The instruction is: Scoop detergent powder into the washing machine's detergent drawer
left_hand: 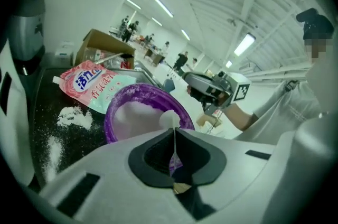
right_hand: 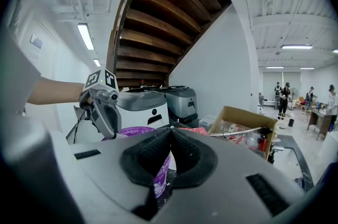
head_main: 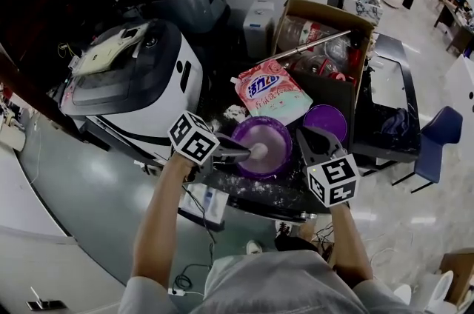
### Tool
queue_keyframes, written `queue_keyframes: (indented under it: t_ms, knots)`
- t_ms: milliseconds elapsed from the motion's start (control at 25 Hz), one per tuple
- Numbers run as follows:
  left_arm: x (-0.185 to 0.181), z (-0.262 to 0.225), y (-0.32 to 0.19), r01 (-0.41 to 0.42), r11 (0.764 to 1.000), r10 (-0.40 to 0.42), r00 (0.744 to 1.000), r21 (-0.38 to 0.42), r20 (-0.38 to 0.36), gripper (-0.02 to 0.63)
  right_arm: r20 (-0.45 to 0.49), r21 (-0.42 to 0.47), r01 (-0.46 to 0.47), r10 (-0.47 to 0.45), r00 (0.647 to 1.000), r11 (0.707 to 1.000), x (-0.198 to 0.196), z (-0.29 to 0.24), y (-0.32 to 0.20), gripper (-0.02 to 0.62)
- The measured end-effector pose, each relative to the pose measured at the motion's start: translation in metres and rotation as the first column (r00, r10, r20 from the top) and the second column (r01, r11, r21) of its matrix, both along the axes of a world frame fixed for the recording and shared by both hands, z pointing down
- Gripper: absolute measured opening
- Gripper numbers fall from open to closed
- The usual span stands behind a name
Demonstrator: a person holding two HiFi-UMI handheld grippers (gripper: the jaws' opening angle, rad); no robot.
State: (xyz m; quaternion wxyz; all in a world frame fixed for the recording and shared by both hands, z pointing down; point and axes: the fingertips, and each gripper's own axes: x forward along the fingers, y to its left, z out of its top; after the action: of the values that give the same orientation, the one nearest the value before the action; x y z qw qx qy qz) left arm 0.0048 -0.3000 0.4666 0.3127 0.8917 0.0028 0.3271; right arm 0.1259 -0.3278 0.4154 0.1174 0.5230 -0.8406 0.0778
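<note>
A purple bowl (head_main: 261, 147) of white detergent powder stands on the dark table, also seen in the left gripper view (left_hand: 138, 112). My left gripper (head_main: 241, 152) reaches in from the bowl's left, shut on the thin handle of a small scoop (head_main: 258, 150) whose white head (left_hand: 170, 118) sits over the powder. My right gripper (head_main: 306, 139) is at the bowl's right side, shut on its purple rim (right_hand: 161, 175). The white washing machine (head_main: 141, 94) stands to the left; I cannot make out its detergent drawer.
A pink detergent bag (head_main: 270, 92) lies behind the bowl, a purple lid (head_main: 326, 121) to its right. An open cardboard box (head_main: 326, 38) of bottles stands at the back. Spilled powder (left_hand: 74, 117) dusts the table. People move about in the far hall.
</note>
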Motion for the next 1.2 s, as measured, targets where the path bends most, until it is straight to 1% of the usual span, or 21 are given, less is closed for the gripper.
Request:
queue_keyframes:
  t_ms: [80, 120, 200, 320, 400, 440, 560, 720, 800, 880, 960, 1000, 1040, 1080, 1200]
  knots:
    - [-0.002, -0.003, -0.010, 0.116, 0.993, -0.115, 0.991, 0.009, -0.065, 0.015, -0.005, 0.005, 0.004, -0.004, 1.000, 1.000, -0.004, -0.002, 0.002, 0.005]
    - [-0.004, -0.005, -0.015, 0.178, 0.984, -0.177, 0.979, 0.009, -0.097, 0.015, -0.007, 0.009, 0.005, -0.005, 1.000, 1.000, -0.005, -0.003, 0.002, 0.005]
    - [-0.007, -0.008, -0.023, 0.288, 0.958, -0.284, 0.946, 0.002, -0.157, 0.015, -0.013, 0.017, 0.011, -0.011, 1.000, 1.000, -0.007, -0.006, 0.005, 0.005]
    - [-0.013, -0.011, -0.029, 0.401, 0.916, -0.391, 0.893, 0.001, -0.223, 0.015, -0.027, 0.039, 0.022, -0.021, 0.999, 0.999, -0.011, -0.011, 0.009, 0.005]
    - [-0.016, -0.015, -0.033, 0.462, 0.887, -0.448, 0.853, -0.013, -0.267, 0.015, -0.036, 0.053, 0.025, -0.023, 0.999, 0.998, -0.012, -0.015, 0.012, 0.005]
    - [-0.018, -0.018, -0.034, 0.492, 0.870, -0.478, 0.828, -0.031, -0.294, 0.015, -0.039, 0.058, 0.025, -0.022, 0.999, 0.998, -0.013, -0.018, 0.013, 0.005]
    - [-0.024, -0.025, -0.036, 0.568, 0.816, -0.563, 0.740, -0.105, -0.367, 0.015, -0.050, 0.066, 0.017, -0.013, 0.999, 0.998, -0.014, -0.025, 0.020, 0.005]
    - [-0.031, -0.032, -0.031, 0.614, 0.766, -0.627, 0.648, -0.191, -0.433, 0.015, -0.065, 0.075, -0.003, 0.008, 0.998, 0.997, -0.015, -0.031, 0.033, 0.005]
    - [-0.039, -0.034, -0.028, 0.636, 0.730, -0.669, 0.592, -0.249, -0.449, 0.015, -0.070, 0.080, -0.013, 0.019, 0.997, 0.997, -0.017, -0.033, 0.040, 0.005]
    - [-0.046, -0.039, -0.022, 0.639, 0.696, -0.706, 0.525, -0.328, -0.476, 0.015, -0.074, 0.084, -0.018, 0.025, 0.997, 0.996, -0.021, -0.035, 0.049, 0.005]
    - [-0.052, -0.050, -0.013, 0.603, 0.673, -0.729, 0.446, -0.428, -0.519, 0.015, -0.078, 0.086, -0.017, 0.024, 0.997, 0.996, -0.027, -0.036, 0.058, 0.005]
    - [-0.056, -0.055, -0.007, 0.586, 0.666, -0.736, 0.414, -0.462, -0.536, 0.015, -0.080, 0.087, -0.014, 0.021, 0.997, 0.996, -0.031, -0.036, 0.063, 0.005]
    - [-0.062, -0.059, -0.002, 0.580, 0.661, -0.739, 0.392, -0.476, -0.548, 0.015, -0.082, 0.088, -0.010, 0.017, 0.996, 0.996, -0.035, -0.036, 0.068, 0.005]
    - [-0.069, -0.061, 0.003, 0.582, 0.657, -0.741, 0.379, -0.479, -0.555, 0.015, -0.084, 0.091, -0.005, 0.012, 0.996, 0.996, -0.040, -0.036, 0.072, 0.005]
    - [-0.093, -0.066, 0.020, 0.598, 0.642, -0.746, 0.346, -0.479, -0.568, 0.015, -0.085, 0.104, 0.017, -0.008, 0.996, 0.994, -0.057, -0.036, 0.085, 0.005]
